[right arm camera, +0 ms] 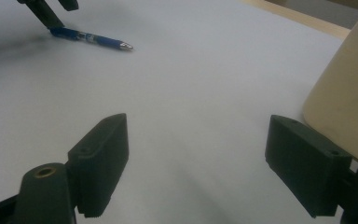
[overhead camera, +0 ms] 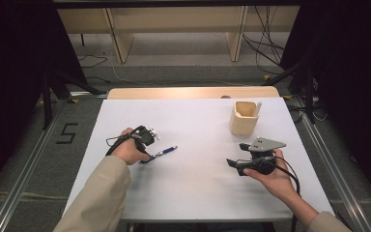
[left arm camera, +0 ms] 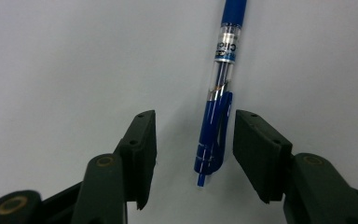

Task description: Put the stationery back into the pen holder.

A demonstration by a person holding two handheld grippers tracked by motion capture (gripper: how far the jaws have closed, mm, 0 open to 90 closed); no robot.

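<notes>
The blue pen [left arm camera: 218, 105] lies flat on the white bench [overhead camera: 193, 188], left of centre, with its clip end between the jaws of my left gripper [left arm camera: 195, 149]. Those jaws stand spread, with daylight on both sides of the barrel (the right pad sits closer than the left), so I judge the pen is not gripped at this moment. My right gripper [right arm camera: 196, 163] rests low over the bench on the right side, its jaws spread wide on nothing, just beside the cream cup [overhead camera: 244, 118]. The cup stands upright near the far right of the bench and already carries one pale stick-like item [overhead camera: 257, 108]. I read the work as putting the pen into that cup. On that reading nothing is done for this pen: the grasp, the lift, the carry across and the drop all remain.
</notes>
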